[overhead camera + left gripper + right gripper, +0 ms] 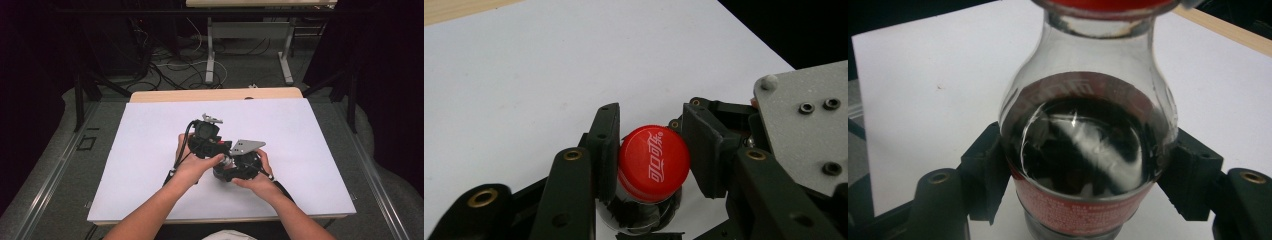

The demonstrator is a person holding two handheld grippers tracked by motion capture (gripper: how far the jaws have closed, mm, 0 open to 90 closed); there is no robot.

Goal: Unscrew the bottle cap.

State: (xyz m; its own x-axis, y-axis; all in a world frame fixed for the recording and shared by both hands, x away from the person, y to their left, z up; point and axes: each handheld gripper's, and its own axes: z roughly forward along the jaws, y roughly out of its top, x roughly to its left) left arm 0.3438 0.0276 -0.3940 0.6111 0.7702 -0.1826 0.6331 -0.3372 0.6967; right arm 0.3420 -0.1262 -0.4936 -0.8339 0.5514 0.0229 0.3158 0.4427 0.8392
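Mid-sheet on white paper [150, 165]: clear glass bottle [1088, 145], dark liquid, clamped at body by right gripper [1088, 200]. Left gripper view: red cap [654, 162] pinched by left gripper [651, 150]; bottle barely visible high view.

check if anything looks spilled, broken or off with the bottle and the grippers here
Nothing stands out. The bottle is intact with its red cap on, the dark drink inside, and the white table cover around it is dry. The left gripper clamps the cap; the right gripper clamps the body at the label.
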